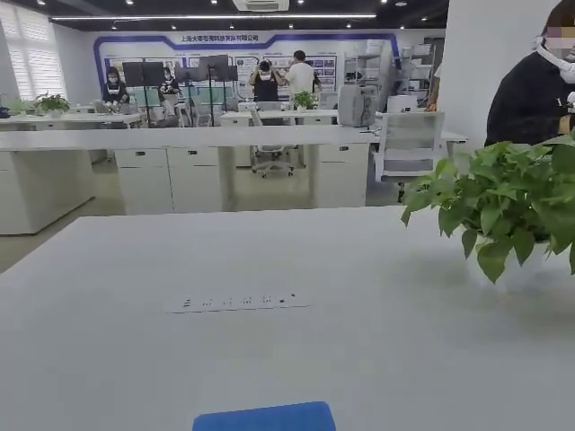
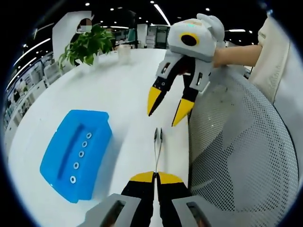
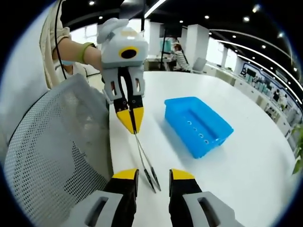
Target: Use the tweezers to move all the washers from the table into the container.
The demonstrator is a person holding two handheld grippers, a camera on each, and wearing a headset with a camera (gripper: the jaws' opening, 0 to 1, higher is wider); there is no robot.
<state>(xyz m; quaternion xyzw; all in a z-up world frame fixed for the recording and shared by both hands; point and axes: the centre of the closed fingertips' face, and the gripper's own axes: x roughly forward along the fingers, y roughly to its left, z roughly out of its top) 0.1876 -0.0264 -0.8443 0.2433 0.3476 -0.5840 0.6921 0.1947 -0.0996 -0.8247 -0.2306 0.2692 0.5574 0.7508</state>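
Between left tongs (image 2: 155, 176), slim metal tweezers (image 2: 157, 147)

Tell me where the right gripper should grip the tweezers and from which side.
Grip mid-length on the two thin arms, jaws closing across both so a squeeze shuts the tips. The left gripper is shut on the tweezers at their rear end, and the free tips point at the open right gripper, so coming straight on from the tip end looks best.
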